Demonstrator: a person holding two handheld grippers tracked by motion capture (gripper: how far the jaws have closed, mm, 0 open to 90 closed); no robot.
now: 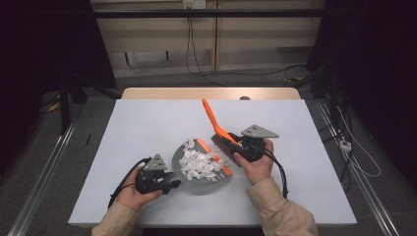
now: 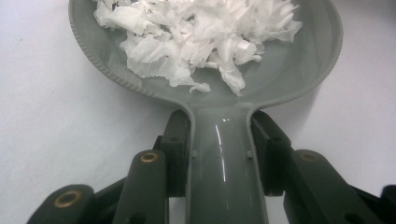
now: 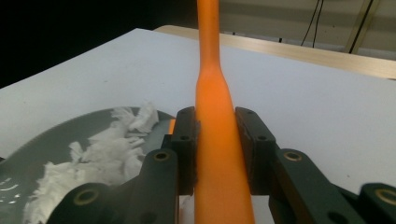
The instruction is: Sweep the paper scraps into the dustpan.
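Between my hands the grey dustpan point(image 1: 196, 181) with paper scraps point(image 1: 199, 163) blocks the way; the white table point(image 1: 147, 123) behind is free.

A white table point(image 1: 147, 128) stands on grey floor point(image 1: 162, 78), its wooden edge point(image 1: 211, 93) at the far side. Beyond the table runs a pale wall point(image 1: 157, 34) with black cables point(image 1: 189, 44) hanging down. Dark drapes point(image 1: 44, 49) flank the table on both sides. A metal rail point(image 1: 44, 172) lies left of it.

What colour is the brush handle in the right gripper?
Orange; the brush handle shows best in the right gripper view.
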